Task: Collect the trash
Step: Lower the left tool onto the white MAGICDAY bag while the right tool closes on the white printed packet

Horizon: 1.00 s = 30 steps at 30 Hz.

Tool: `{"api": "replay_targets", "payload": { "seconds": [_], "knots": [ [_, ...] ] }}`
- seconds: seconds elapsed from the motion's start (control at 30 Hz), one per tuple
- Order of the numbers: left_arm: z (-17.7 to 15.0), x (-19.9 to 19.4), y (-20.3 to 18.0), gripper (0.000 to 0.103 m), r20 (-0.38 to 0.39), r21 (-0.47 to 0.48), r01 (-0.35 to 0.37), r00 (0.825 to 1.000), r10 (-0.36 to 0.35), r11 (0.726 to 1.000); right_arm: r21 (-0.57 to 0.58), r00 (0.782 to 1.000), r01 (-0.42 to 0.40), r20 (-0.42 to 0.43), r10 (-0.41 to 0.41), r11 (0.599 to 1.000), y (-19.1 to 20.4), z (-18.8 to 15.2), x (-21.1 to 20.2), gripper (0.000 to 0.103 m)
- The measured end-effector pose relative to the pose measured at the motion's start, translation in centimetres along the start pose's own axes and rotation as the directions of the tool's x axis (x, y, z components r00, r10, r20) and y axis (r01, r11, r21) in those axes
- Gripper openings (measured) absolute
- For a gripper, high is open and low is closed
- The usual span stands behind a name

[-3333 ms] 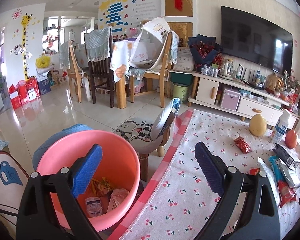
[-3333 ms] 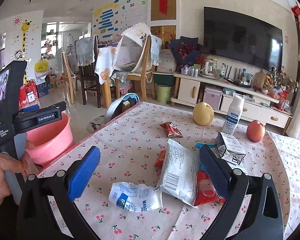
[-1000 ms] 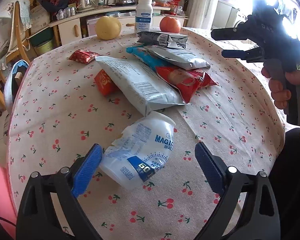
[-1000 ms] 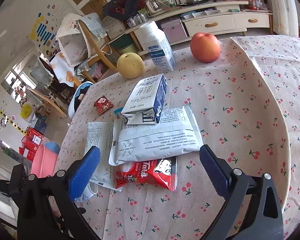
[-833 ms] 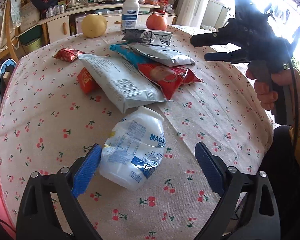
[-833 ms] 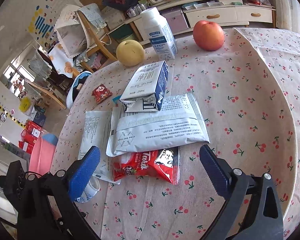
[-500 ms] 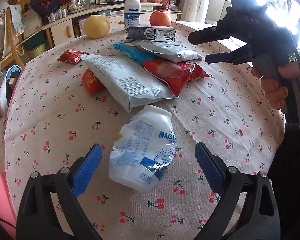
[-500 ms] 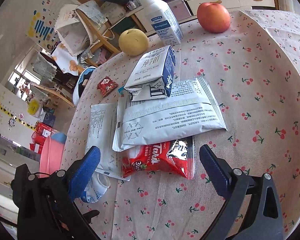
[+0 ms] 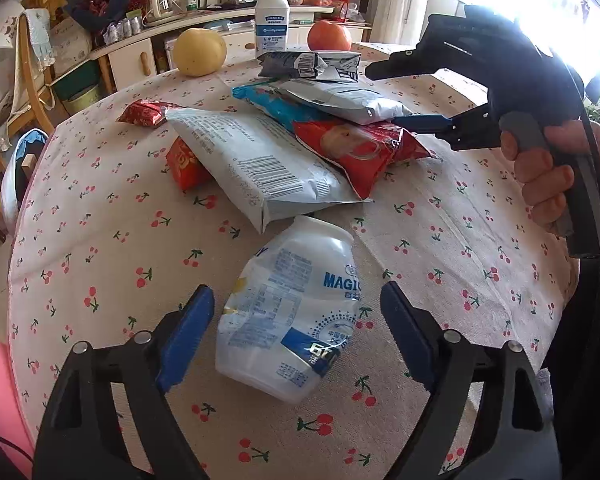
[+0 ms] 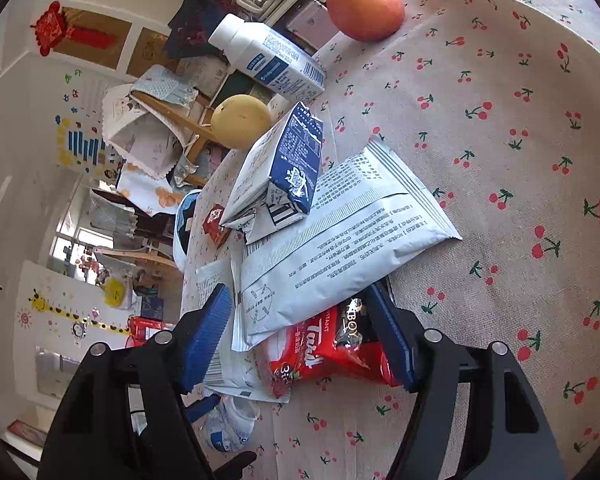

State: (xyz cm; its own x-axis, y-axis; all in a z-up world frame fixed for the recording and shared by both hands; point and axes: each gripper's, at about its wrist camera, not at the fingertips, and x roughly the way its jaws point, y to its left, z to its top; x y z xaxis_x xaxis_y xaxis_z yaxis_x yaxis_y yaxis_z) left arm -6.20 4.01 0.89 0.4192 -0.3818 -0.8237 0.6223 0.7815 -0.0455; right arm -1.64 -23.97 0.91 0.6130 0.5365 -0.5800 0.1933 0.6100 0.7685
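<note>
The left gripper [image 9: 296, 320] has dropped closer over the crushed bottle [image 9: 290, 316], which now sits between its spread jaws, untouched, at six o'clock on the table [image 9: 460, 220]; the right gripper [image 10: 300, 336], also open, has closed in on the red packet [image 10: 320, 356] under the white bag [image 10: 340, 240]; both grabs look imminent.

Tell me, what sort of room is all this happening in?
Most likely a family living room at home: a table under a cherry-print cloth, a low cabinet crowded with bottles, and children's paper decorations on the wall.
</note>
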Motion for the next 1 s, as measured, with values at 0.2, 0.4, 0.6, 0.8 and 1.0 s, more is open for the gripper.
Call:
{"api": "replay_targets", "payload": {
  "seconds": [0.2, 0.4, 0.6, 0.8, 1.0],
  "knots": [
    [0.1, 0.3, 0.3, 0.069, -0.001, -0.022, 0.003, 1.000, -0.003, 1.000, 0.052, 0.997, -0.033, 0.065, 0.030, 0.998, -0.9, -0.1, 0.0, 0.066],
    [0.0, 0.2, 0.4, 0.068, 0.008, -0.034, 0.012, 1.000, -0.012, 0.999, 0.052, 0.992, -0.050, 0.119, 0.044, 0.997, -0.8, -0.1, 0.1, 0.065],
    [0.0, -0.1, 0.6, 0.068, 0.015, -0.051, 0.015, 1.000, -0.014, 0.999, 0.099, 0.993, -0.055, 0.113, 0.044, 0.994, -2.1, -0.1, 0.8, 0.034],
    [0.1, -0.9, 1.1, 0.068, 0.042, -0.081, 0.015, 0.999, -0.012, 0.997, 0.084, 0.993, -0.059, 0.107, 0.050, 0.995, -1.5, -0.4, 0.5, 0.026],
    [-0.1, -1.9, 1.8, 0.067, 0.086, -0.116, 0.026, 0.996, -0.016, 0.993, 0.028, 0.992, -0.068, 0.111, 0.064, 0.997, -0.2, -1.0, -0.9, 0.019]
  ]
}}
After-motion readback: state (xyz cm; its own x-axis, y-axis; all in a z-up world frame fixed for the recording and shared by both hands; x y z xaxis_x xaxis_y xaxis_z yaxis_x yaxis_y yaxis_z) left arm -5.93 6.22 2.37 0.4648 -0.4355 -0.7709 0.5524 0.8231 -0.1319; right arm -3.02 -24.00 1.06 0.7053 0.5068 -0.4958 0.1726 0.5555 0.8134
